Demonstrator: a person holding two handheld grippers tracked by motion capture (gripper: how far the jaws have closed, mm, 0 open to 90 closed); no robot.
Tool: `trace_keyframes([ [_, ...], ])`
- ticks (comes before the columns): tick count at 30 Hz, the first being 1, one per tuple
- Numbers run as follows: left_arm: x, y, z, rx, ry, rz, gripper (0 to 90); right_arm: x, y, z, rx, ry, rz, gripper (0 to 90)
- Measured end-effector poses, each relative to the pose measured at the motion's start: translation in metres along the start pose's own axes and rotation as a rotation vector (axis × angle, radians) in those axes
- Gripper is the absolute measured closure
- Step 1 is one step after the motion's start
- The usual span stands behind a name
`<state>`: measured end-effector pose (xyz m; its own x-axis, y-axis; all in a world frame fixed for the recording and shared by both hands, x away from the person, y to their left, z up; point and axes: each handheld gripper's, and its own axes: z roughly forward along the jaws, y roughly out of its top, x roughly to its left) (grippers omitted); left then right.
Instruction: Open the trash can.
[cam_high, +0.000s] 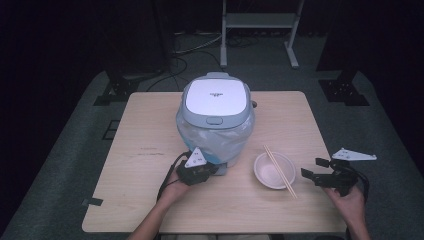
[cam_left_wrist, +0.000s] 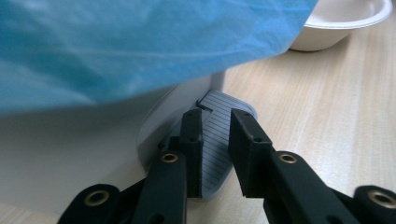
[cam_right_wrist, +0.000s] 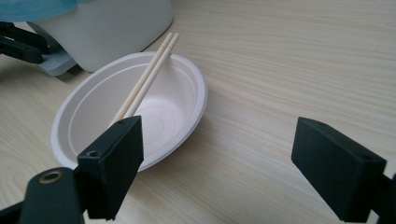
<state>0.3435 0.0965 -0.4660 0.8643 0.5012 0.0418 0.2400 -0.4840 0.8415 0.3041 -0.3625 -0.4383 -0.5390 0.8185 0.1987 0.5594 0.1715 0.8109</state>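
Observation:
A white rice cooker (cam_high: 216, 97) stands at the middle of the table, a blue cloth (cam_left_wrist: 140, 42) draped round its body. A grey ribbed tab (cam_left_wrist: 217, 140) juts from the cooker's base. My left gripper (cam_left_wrist: 215, 128) is shut on this tab, one jaw on each side; from above, the left gripper (cam_high: 212, 170) sits at the cooker's front foot. A white bowl (cam_right_wrist: 168, 107) carries a pair of chopsticks (cam_right_wrist: 144, 77) laid across it. My right gripper (cam_right_wrist: 219, 154) stands open and holds nothing, just right of the bowl (cam_high: 272, 170); from above, the right gripper (cam_high: 312, 167) points left.
The wooden table (cam_high: 150, 150) has bare room at the left and at the back right. Behind it on the floor are a metal stand (cam_high: 260, 30) and cables (cam_high: 190, 55). The right hand rests near the table's right front corner.

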Motion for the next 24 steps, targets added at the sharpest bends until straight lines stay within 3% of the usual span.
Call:
trace_keyframes([
  [1,0.000,-0.002,0.000,-0.006,0.002,-0.007,75.3,0.000,0.000,0.000,-0.001,0.002,0.000,15.4],
  [3,-0.003,-0.002,0.001,-0.002,0.015,0.022,78.6,0.001,0.001,0.001,0.000,0.004,-0.002,15.4],
  [9,-0.006,0.000,0.004,0.016,0.035,0.057,84.0,0.004,0.003,0.001,0.000,0.012,-0.011,15.4],
  [10,-0.005,0.001,0.005,0.023,0.035,0.061,84.7,0.004,0.003,0.001,-0.001,0.014,-0.011,15.4],
  [11,-0.006,0.004,0.005,0.053,0.036,0.090,87.4,0.004,0.004,0.000,-0.003,0.013,-0.014,15.4],
  [18,-0.011,0.005,0.008,0.087,0.058,0.133,88.5,0.005,0.007,-0.004,-0.026,0.033,-0.001,15.4],
  [24,-0.014,0.007,0.015,0.150,0.068,0.171,90.0,0.010,0.013,-0.006,-0.026,0.047,-0.011,15.4],
])
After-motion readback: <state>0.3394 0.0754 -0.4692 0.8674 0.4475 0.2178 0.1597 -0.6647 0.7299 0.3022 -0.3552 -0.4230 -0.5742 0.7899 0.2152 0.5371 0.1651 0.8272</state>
